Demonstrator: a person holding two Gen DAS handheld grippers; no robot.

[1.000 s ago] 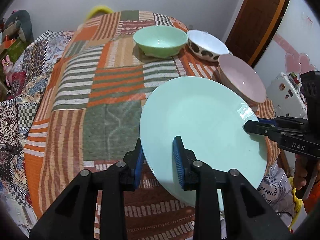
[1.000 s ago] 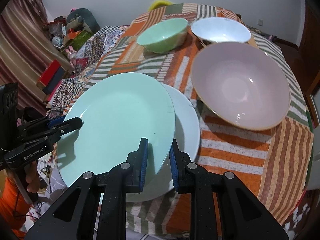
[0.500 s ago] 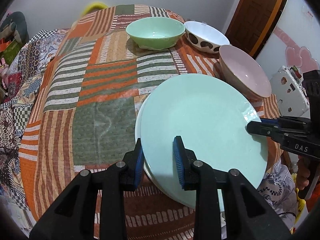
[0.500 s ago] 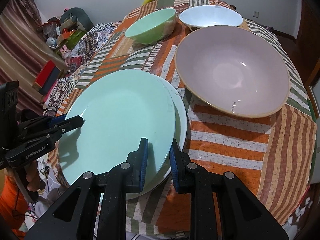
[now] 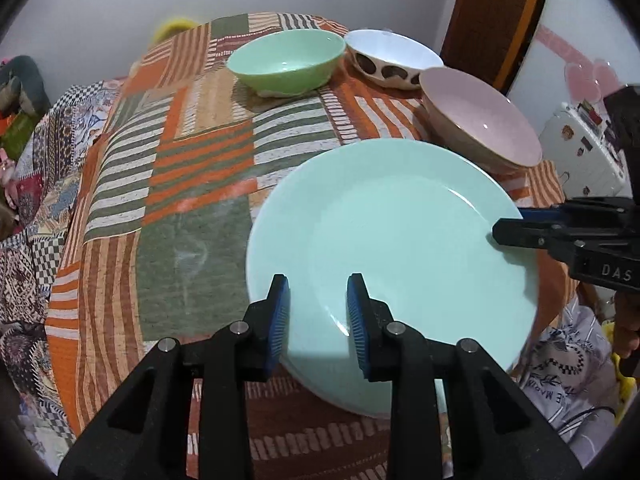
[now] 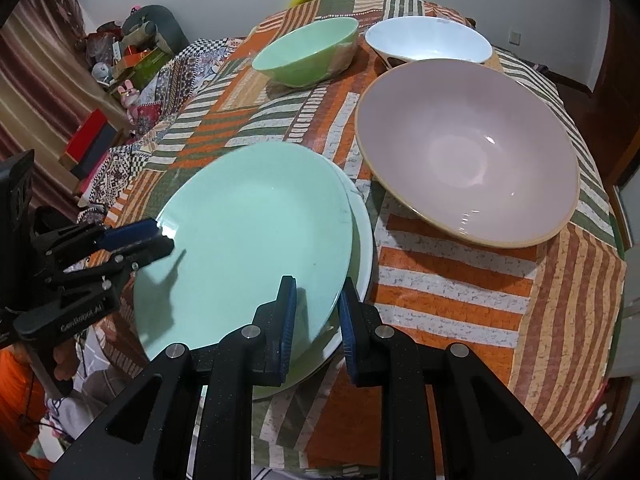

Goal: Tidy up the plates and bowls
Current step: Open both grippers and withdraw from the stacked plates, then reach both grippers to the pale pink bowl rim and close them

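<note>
A mint green plate (image 5: 400, 248) (image 6: 248, 240) lies on top of a white plate (image 6: 362, 248) at the near edge of the table. My left gripper (image 5: 318, 312) holds the green plate's near rim between its blue pads. My right gripper (image 6: 316, 320) grips the opposite rim; it also shows in the left wrist view (image 5: 520, 232). The left gripper shows in the right wrist view (image 6: 160, 240). A pink bowl (image 6: 468, 152) (image 5: 480, 120), a green bowl (image 5: 286, 60) (image 6: 308, 50) and a white spotted bowl (image 5: 394, 58) (image 6: 428, 42) stand further back.
The table wears a striped patchwork cloth (image 5: 180, 160). A bed or sofa with clutter and toys (image 6: 132, 64) lies left of the table. A wooden door (image 5: 492, 20) and a white appliance (image 5: 584, 152) stand to the right.
The green plate has come down from a raised tilt onto the white plate. Both grippers moved down and forward with it and stay on its rim.
</note>
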